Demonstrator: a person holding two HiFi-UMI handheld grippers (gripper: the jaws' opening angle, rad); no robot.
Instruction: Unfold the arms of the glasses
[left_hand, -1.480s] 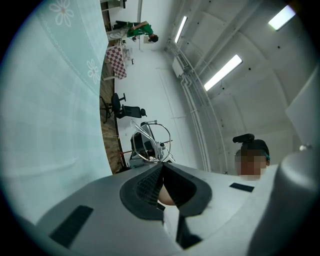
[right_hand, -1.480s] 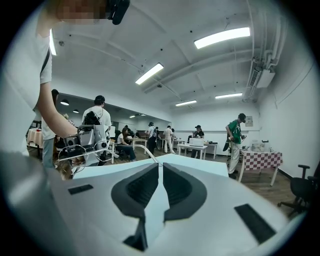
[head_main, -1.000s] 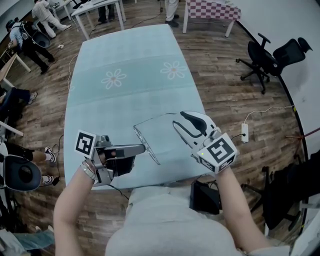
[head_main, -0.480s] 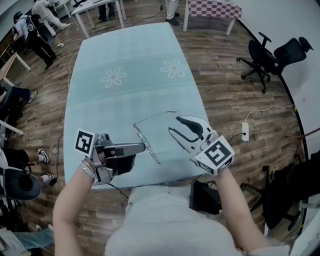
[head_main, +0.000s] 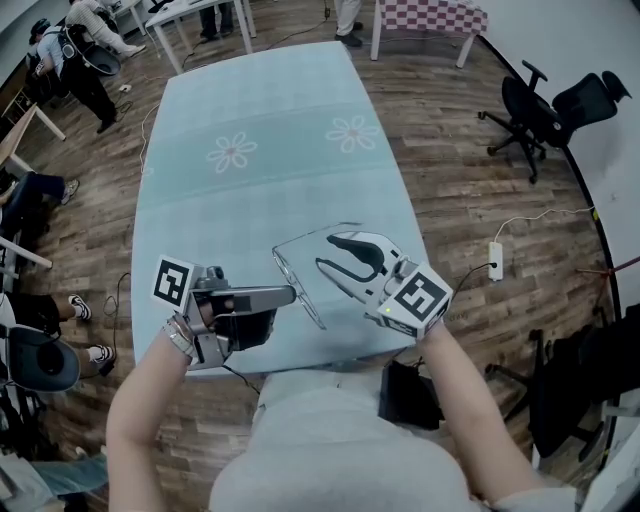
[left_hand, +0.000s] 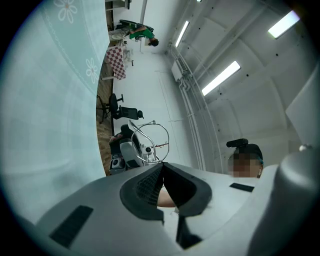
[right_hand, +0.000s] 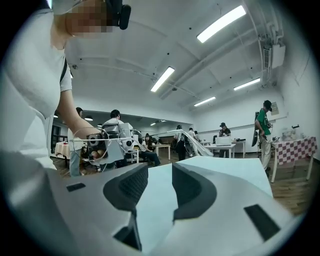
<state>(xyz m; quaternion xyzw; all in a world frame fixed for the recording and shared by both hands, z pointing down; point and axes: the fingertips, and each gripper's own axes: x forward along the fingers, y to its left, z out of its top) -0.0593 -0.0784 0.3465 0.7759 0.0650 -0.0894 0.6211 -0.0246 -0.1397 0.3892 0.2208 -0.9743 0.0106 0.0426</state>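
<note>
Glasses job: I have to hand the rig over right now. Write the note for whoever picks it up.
Left gripper: shut on the glasses at the frame, holding them over the near end of the table.
Right gripper: open, its jaws have just been opening, and nothing is between them. It sits close beside the arm that sticks out from the frame.
Done: that one arm looks unfolded.
Left: the second arm cannot be made out from here. Check it and unfold it if it is folded.
</note>
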